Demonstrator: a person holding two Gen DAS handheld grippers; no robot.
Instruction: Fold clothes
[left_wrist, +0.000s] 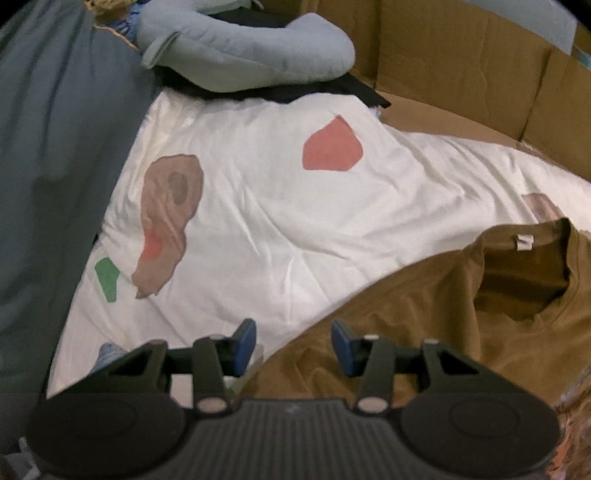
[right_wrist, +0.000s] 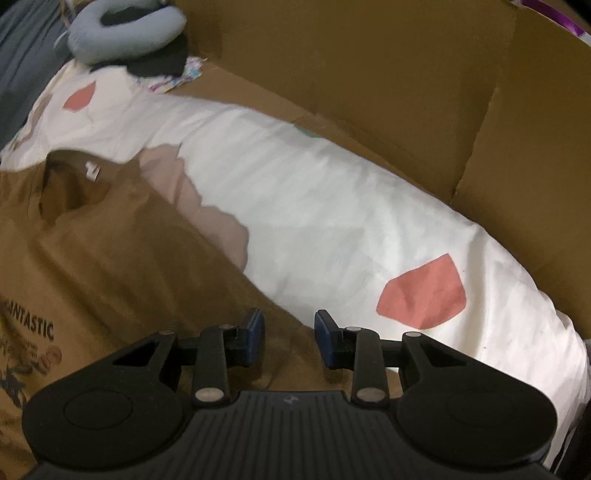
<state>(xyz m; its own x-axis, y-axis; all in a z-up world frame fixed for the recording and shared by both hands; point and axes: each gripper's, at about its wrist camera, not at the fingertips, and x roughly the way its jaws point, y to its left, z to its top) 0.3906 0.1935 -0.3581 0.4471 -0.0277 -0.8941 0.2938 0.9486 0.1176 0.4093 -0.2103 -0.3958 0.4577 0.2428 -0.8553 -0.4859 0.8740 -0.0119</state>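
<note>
A brown T-shirt (left_wrist: 424, 314) lies spread on a white cover, its collar and white label (left_wrist: 522, 243) at the right. My left gripper (left_wrist: 293, 345) stands open over the shirt's left edge. One blue pad is above the white cover and the other above brown cloth. In the right wrist view the same shirt (right_wrist: 110, 258) fills the lower left, with a print reading "ANTASTIC" and its label (right_wrist: 92, 171) at the upper left. My right gripper (right_wrist: 289, 341) hovers over the shirt's right edge, jaws apart, pads not pressing on the cloth.
The white cover (left_wrist: 277, 221) (right_wrist: 314, 206) carries red, brown and green patches. Cardboard walls (left_wrist: 461, 66) (right_wrist: 369, 74) rise behind and to the right. A grey-blue curved pillow (left_wrist: 251, 48) (right_wrist: 125, 33) rests on black cloth (left_wrist: 332, 90) at the back. Dark grey fabric (left_wrist: 55, 147) hangs at the left.
</note>
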